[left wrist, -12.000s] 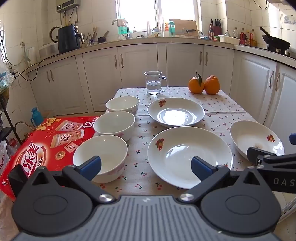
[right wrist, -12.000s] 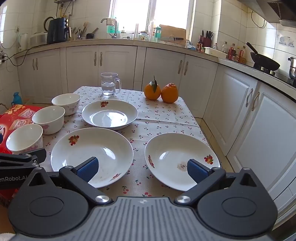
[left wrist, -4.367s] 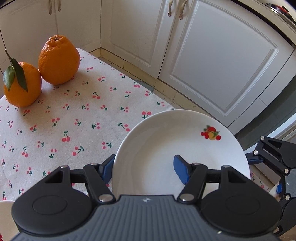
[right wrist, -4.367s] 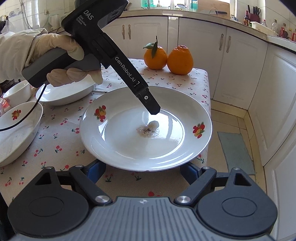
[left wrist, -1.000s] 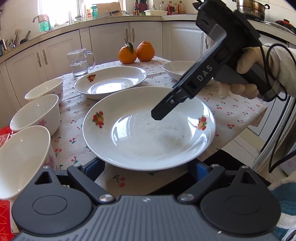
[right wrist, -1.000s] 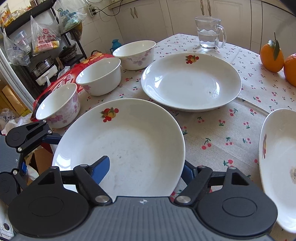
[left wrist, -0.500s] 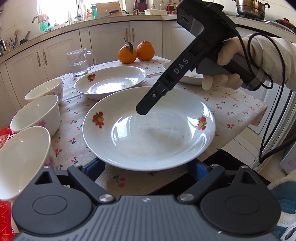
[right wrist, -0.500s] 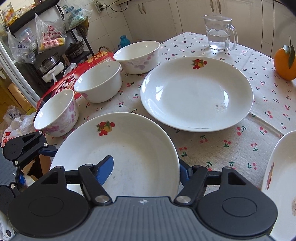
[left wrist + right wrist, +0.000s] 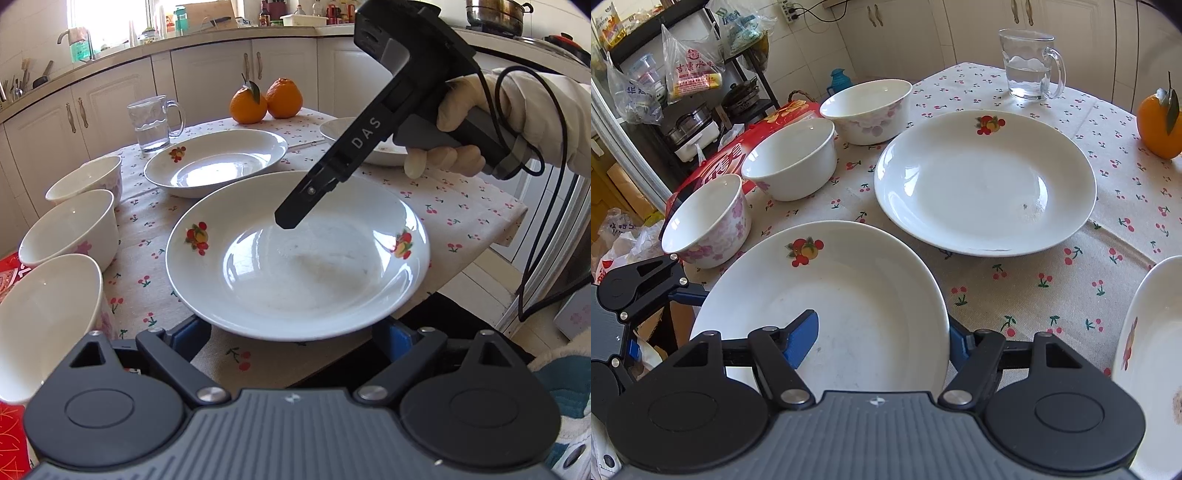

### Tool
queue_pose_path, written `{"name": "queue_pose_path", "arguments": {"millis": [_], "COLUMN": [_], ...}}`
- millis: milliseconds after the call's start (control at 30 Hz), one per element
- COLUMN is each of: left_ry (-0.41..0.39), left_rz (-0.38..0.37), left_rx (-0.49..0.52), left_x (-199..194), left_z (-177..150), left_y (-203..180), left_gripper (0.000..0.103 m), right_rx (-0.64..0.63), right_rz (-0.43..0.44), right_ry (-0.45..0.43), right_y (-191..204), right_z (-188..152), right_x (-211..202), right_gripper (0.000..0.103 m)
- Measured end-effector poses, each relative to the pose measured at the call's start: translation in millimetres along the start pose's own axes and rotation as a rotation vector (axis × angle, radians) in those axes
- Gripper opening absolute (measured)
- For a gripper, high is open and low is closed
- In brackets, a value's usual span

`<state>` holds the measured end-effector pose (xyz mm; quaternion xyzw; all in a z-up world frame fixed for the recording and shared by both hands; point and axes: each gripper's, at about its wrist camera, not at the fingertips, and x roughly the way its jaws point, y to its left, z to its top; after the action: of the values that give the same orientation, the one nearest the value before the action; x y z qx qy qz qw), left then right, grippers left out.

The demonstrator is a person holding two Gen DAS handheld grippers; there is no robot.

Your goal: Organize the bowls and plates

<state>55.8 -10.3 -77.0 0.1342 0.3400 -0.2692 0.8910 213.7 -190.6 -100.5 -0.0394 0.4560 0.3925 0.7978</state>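
A large white plate with fruit prints (image 9: 295, 258) lies at the table's front edge; it also shows in the right wrist view (image 9: 842, 295). My left gripper (image 9: 295, 332) is open, its fingers below and straddling the near rim. My right gripper (image 9: 882, 339) is open across the plate's right rim, one finger inside over the dish, one outside; it reaches in from the right in the left wrist view (image 9: 291, 218). A second plate (image 9: 982, 184) lies behind. A third plate (image 9: 1152, 350) lies at the right. Three bowls (image 9: 790, 158) line the left edge.
A glass mug of water (image 9: 1030, 66) and oranges (image 9: 266, 99) stand at the table's far side. A red carton (image 9: 738, 155) and a shelf with bags (image 9: 683, 74) stand left of the table. White cabinets (image 9: 207, 81) run behind.
My right gripper has moved further left over the front plate, so one finger now sits inside the rim. My left gripper has stayed put.
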Motion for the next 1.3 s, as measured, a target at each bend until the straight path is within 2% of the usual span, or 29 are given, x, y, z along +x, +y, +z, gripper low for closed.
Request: {"name": "queue_pose_path", "arguments": {"millis": [333,667,1300], "left_ry": [0.008,0.01,0.006], "left_rz": [-0.024,-0.085,-0.213], "left_rx": [0.035,0.077,0.212], "left_x": [-3.5,6.5,71.5], "left_z": [12.7,42.6,115.9], "left_y": [0.9,-6.7,-47.5], "left_gripper": [0.093,0.093,0.093], "right_rx": [0.016,0.033,0.138], "right_rz": [-0.009,-0.056,-0.208], "right_ry": [-0.03,-0.08,-0.145], "right_y": [0.0,-11.2,-87.7], "right_z": [-3.9,-10.0,-32.1], "right_x": [-16.0,-50.9,-116.7], "right_gripper": [0.076,0.076,0.076]}}
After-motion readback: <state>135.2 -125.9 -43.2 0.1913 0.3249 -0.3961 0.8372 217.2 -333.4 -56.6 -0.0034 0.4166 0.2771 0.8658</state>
